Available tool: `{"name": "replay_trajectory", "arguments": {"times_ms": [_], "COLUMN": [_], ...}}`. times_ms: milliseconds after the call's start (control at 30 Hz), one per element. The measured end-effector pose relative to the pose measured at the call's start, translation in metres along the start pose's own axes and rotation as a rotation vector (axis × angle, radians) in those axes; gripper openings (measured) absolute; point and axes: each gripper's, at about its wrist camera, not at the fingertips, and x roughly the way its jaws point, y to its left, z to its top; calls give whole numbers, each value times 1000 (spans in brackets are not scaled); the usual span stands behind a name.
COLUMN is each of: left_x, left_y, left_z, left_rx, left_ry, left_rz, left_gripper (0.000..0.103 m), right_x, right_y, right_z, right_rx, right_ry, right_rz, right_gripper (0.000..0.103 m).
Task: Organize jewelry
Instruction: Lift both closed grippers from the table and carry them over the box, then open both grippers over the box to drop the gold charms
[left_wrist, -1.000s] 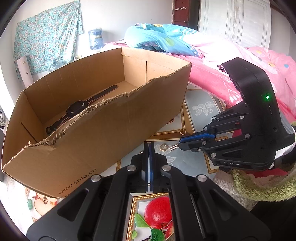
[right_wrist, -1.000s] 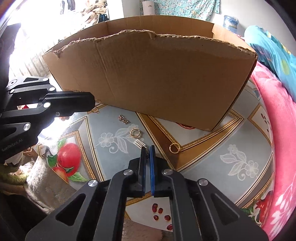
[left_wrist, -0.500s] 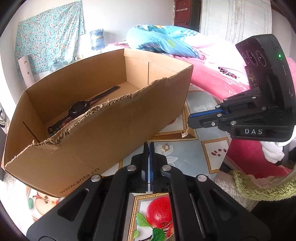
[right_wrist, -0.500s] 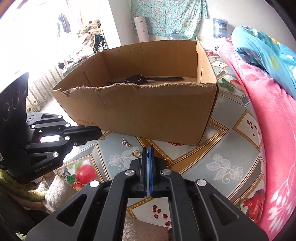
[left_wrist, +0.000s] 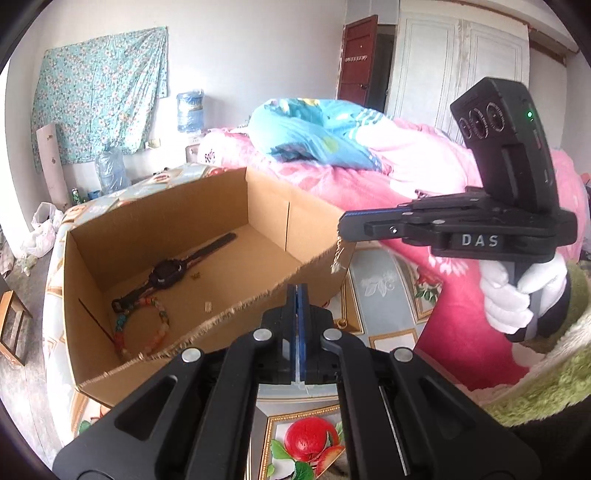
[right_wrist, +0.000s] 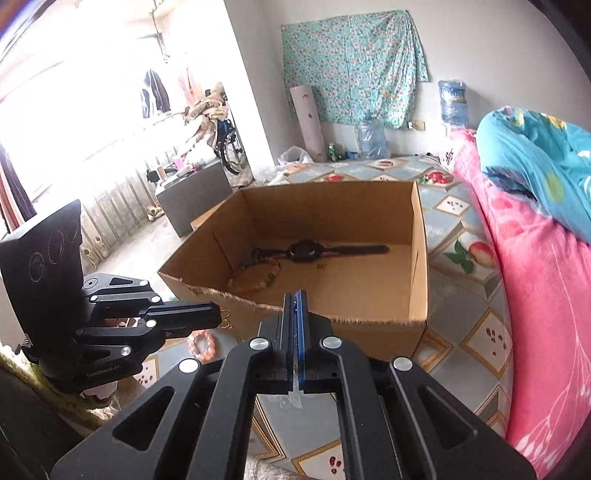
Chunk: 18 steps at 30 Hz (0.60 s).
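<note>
claws first: the left gripper (left_wrist: 298, 291) has its blue-lined jaws pressed together. in the right wrist view a small gold hoop (right_wrist: 225, 318) hangs pinched at its very tip, above the table and just outside the box's torn front edge. the right gripper (right_wrist: 294, 302) is closed as well, pads flush. from the left wrist view a small pale piece (left_wrist: 335, 263) shows just under its tip by the box corner, but i cannot tell whether it hangs from the jaws. a white-gloved hand (left_wrist: 517, 295) grips that gripper's handle.

both tips sit near the front wall of an open cardboard box (left_wrist: 258, 206), which stands on a tablecloth (left_wrist: 380, 280) printed with fruit and flowers. inside the box, a black watch (left_wrist: 168, 271) lies stretched flat across the floor. a multicoloured bead bracelet (left_wrist: 142, 325) rests against its strap end near one corner, and a tiny gold bit (left_wrist: 195, 275) sits just beside the watch face.

outside the box, an orange bead bracelet (right_wrist: 201, 343) lies on the cloth below the left gripper. a gold ring (left_wrist: 341, 324) lies by the box's front corner. pink bedding (right_wrist: 535, 295) runs along the table's far side.
</note>
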Motion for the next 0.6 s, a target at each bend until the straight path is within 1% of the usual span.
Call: {"name": "replay_trajectory", "arguments": {"times_ms": [100,200,300,433,533,600], "left_x": [-7,3,29,66,85,93], "left_y": [9,23,42,71,89,93], "left_z": [22,41,51,57,60,61], "left_rx": [4,9,-5,-50,-113,-118], "left_ry": [-46,-42,28,137,185,207], "left_rz": [-4,23,82,164,172,218], "left_gripper": [0,0,0,0,0,0], "right_x": [7,22,46,86,108,116], "right_y": [1,0,-6,-14,-22,-26], "right_z": [20,36,47,57,63,65], "right_rx": [-4,-20,-7,3,22,39], "right_ry": [-32,-38,-6,67,102,112], "right_rz": [28,17,10,-31,-72,-108], "right_gripper": [1,2,2,2,2,2]}}
